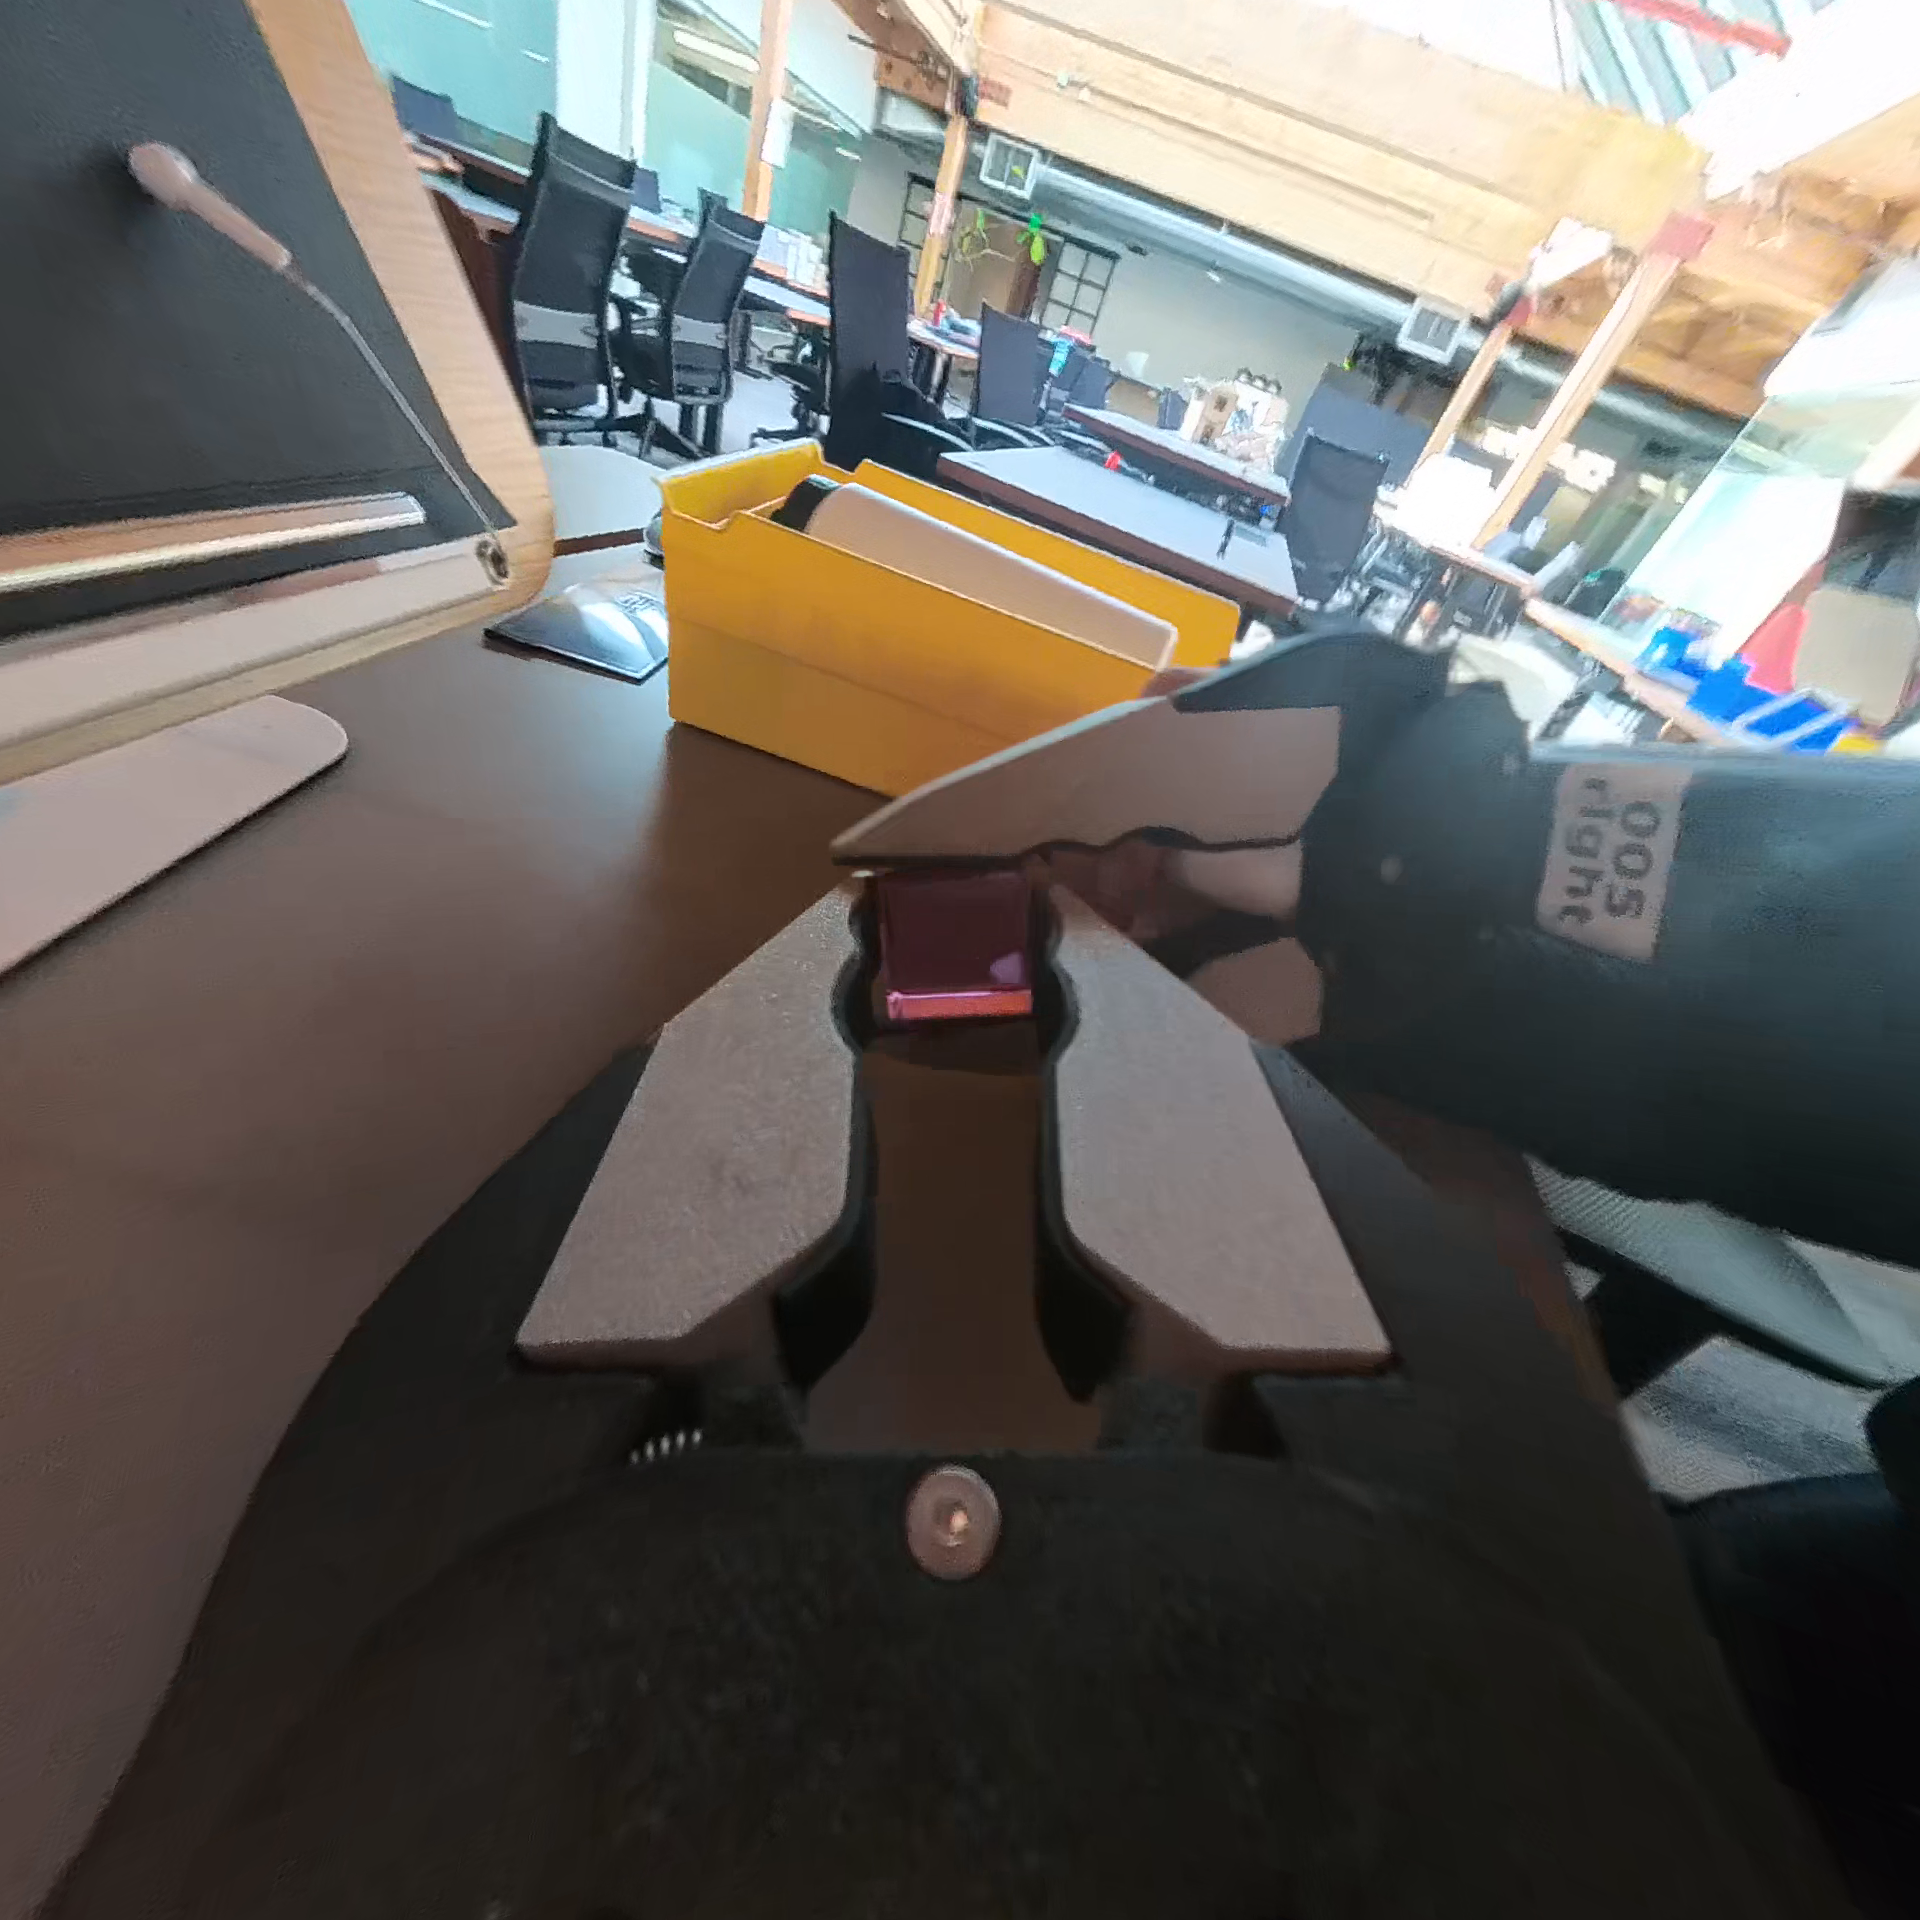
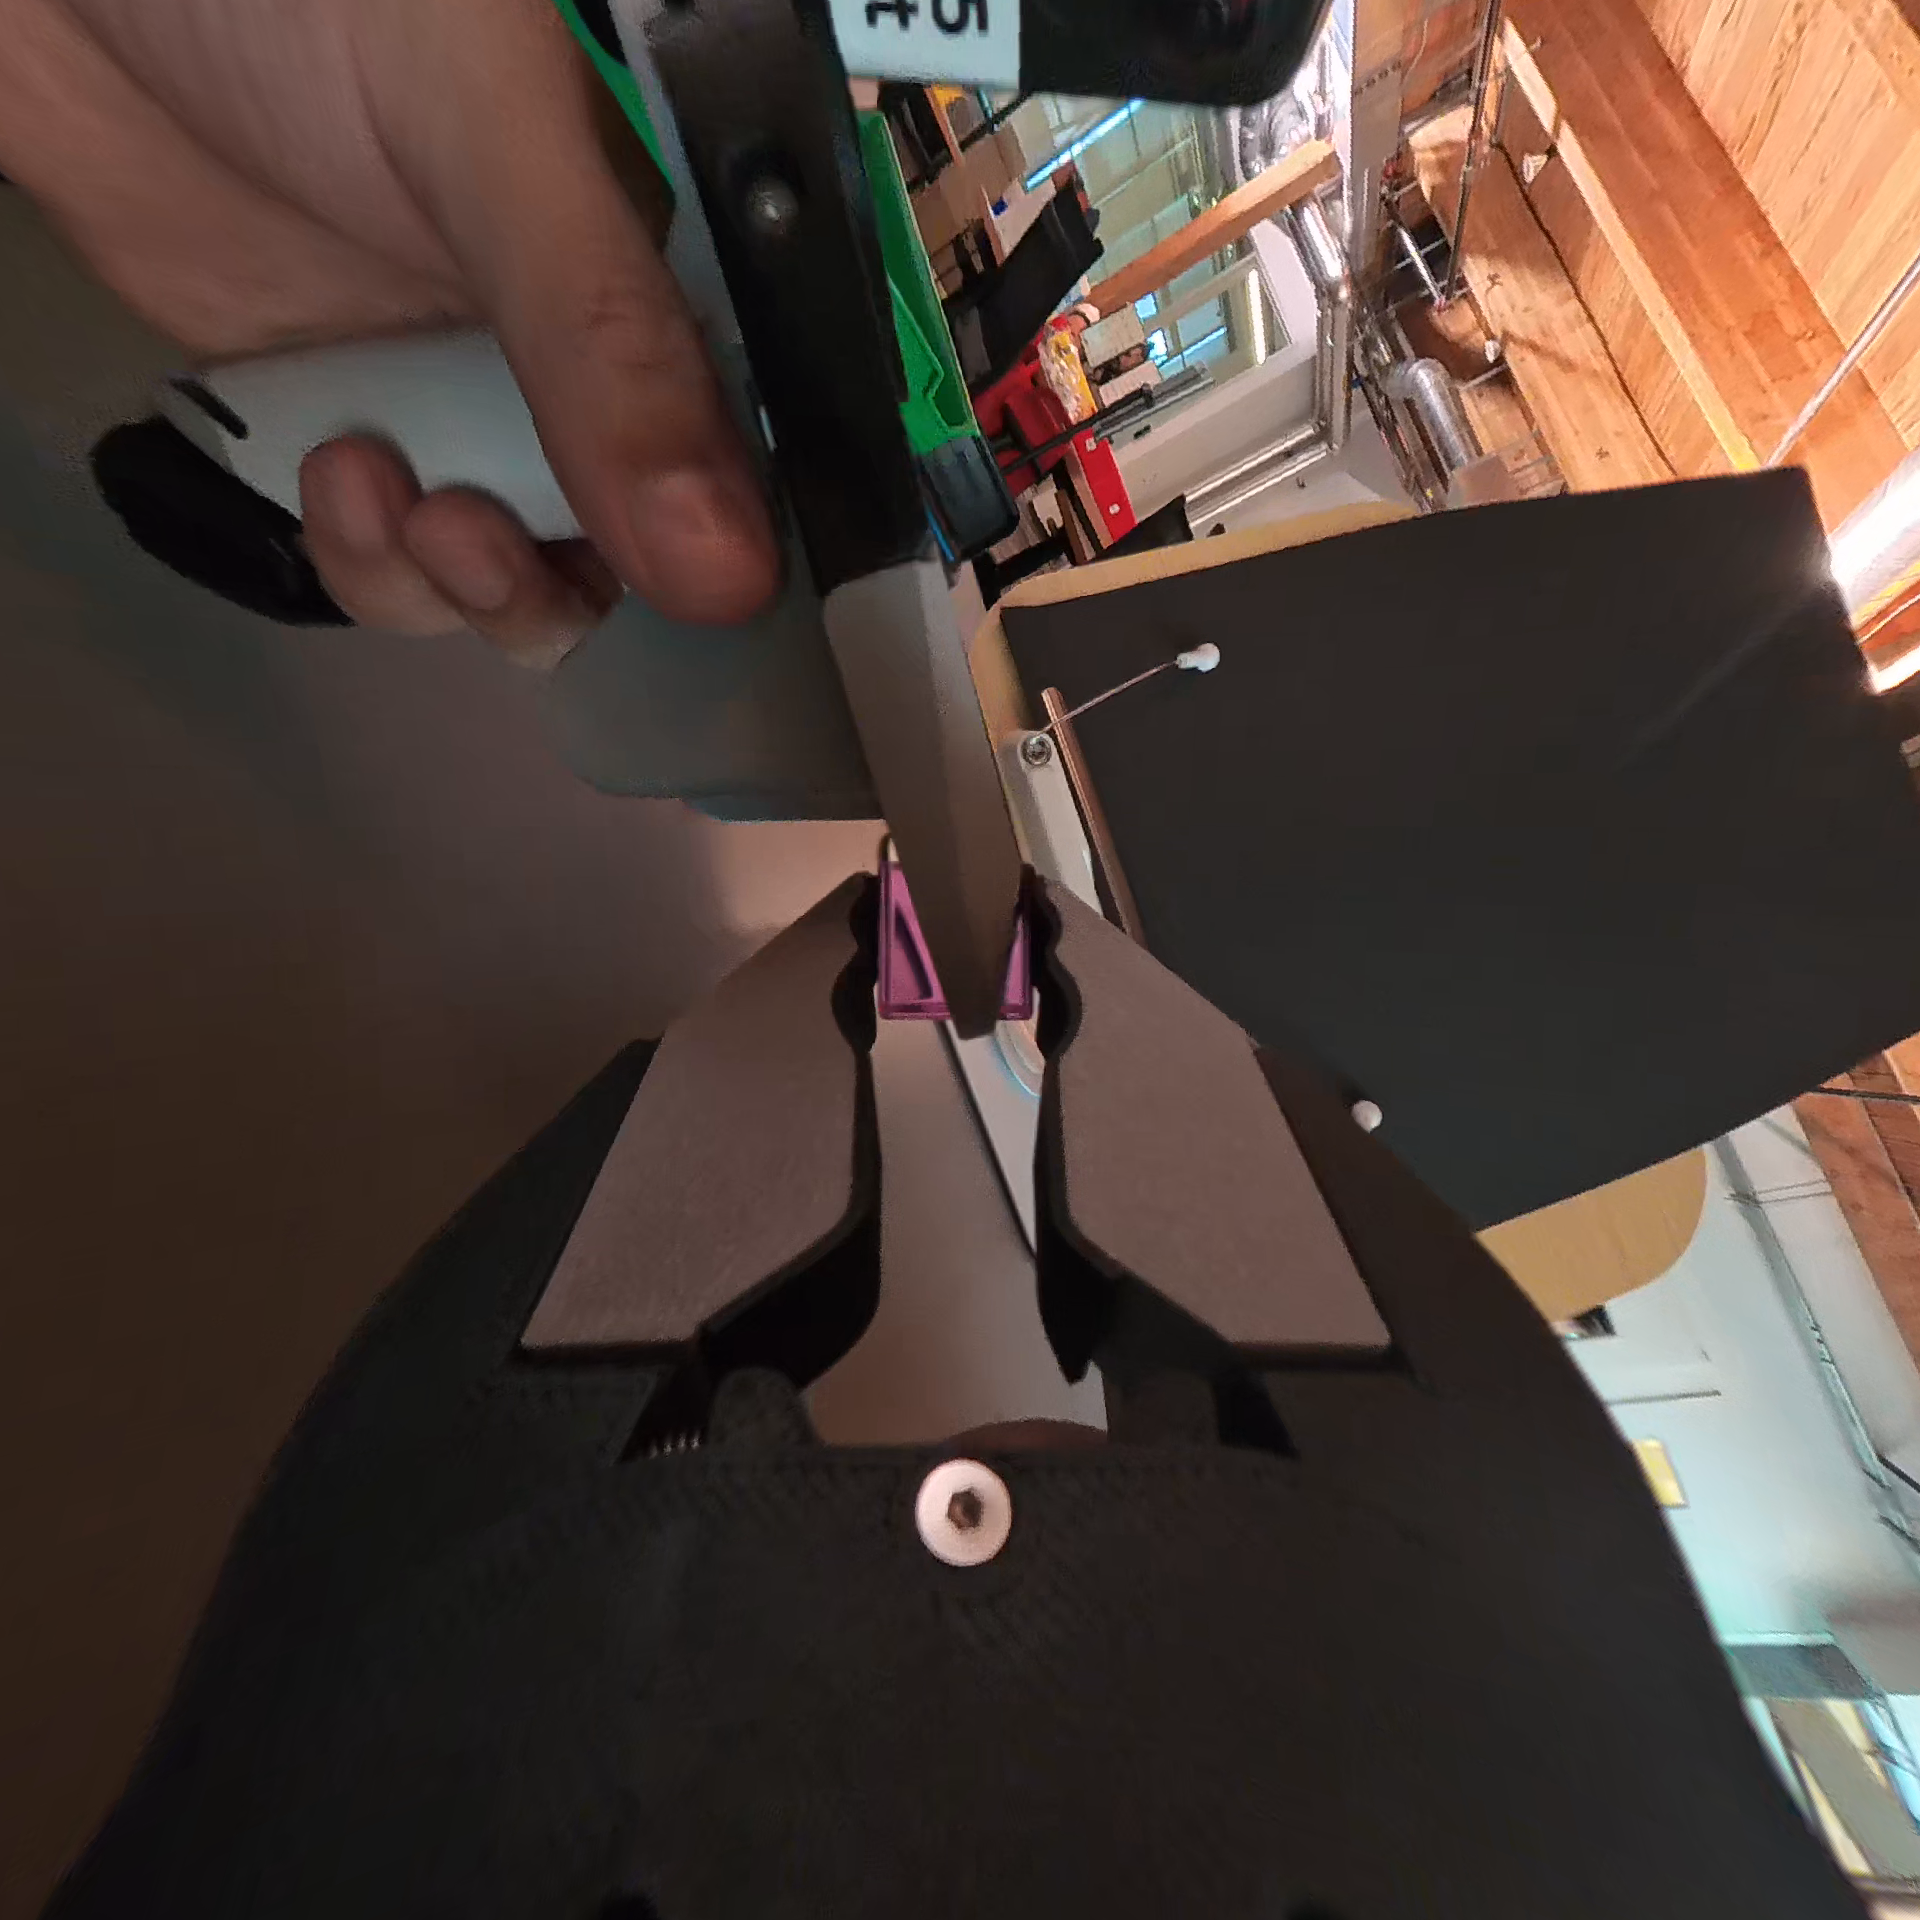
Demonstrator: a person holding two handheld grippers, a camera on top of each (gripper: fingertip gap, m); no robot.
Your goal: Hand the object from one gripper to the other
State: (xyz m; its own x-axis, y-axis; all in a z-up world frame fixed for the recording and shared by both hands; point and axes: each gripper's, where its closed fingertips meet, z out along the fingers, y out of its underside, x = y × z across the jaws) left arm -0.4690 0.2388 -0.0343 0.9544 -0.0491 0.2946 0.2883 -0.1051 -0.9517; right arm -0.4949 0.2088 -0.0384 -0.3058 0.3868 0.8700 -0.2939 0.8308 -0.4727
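1. Left gripper (image 1: 954,961): its two grey fingers are drawn in close, the notched tips pressed on either side of a small purple block (image 1: 954,951). The block sits between the fingertips, held off the brown desk (image 1: 436,935).
2. Right gripper (image 2: 954,961): in its own wrist view the fingers likewise close against the same purple block (image 2: 902,961), one tip on each side. A finger of the left gripper crosses in front and hides the block's middle.
3. In the left wrist view the right gripper (image 1: 1039,831) comes in from the right, roughly crosswise to the left one, its upper finger lying along the top of the block. Both grippers grasp the block at once.
4. A person's hand (image 2: 499,343) grips the handle of the left gripper, seen in the right wrist view.
5. Surroundings: a yellow bin (image 1: 914,665) stands on the desk beyond the grippers, holding a white cylinder (image 1: 987,566) with a black end. A black board with a wooden edge (image 1: 208,343) stands to the left.
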